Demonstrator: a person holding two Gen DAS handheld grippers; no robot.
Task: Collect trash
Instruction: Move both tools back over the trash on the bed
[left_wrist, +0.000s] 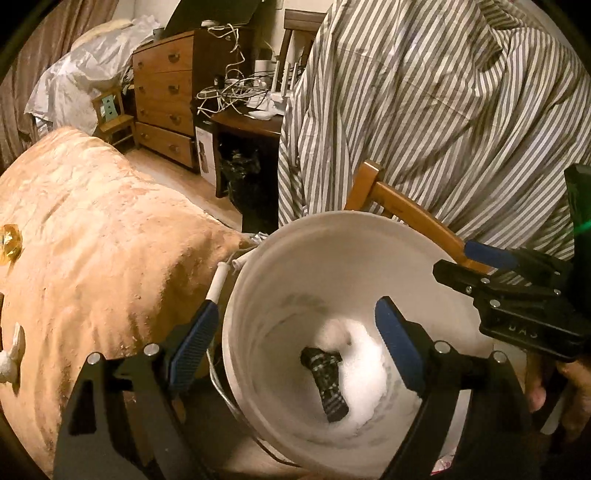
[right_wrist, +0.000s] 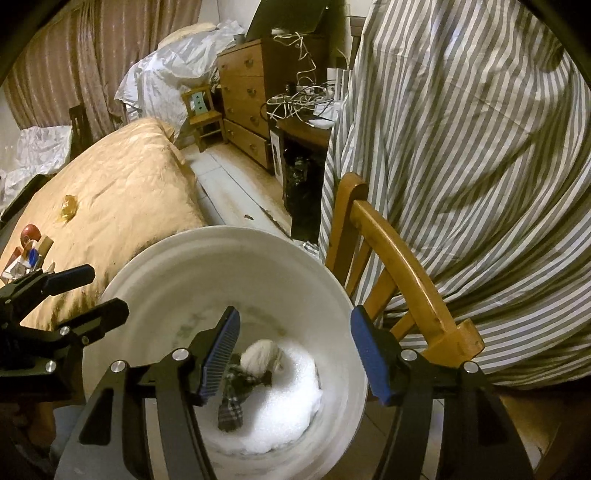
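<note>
Bucket (right_wrist: 221, 273): white, holds a dark rag (right_wrist: 232, 402) and white fluff (right_wrist: 284, 410).
My claws: left claw (left_wrist: 295, 332) and right claw (right_wrist: 293, 354) both wide, holding nothing.

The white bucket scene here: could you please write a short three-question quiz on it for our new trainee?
1. True or false: the white bucket is empty.
2. Multiple choice: the amber wrapper lies on (A) the floor, (B) the tan bedspread, (C) the wooden chair.
3. Short answer: is the right gripper open or shut, and does it hold anything?

Key
1. False: it holds a dark plaid cloth, a crumpled paper ball and white foam.
2. B.
3. Open above the bucket, holding nothing; the left gripper likewise.
</note>
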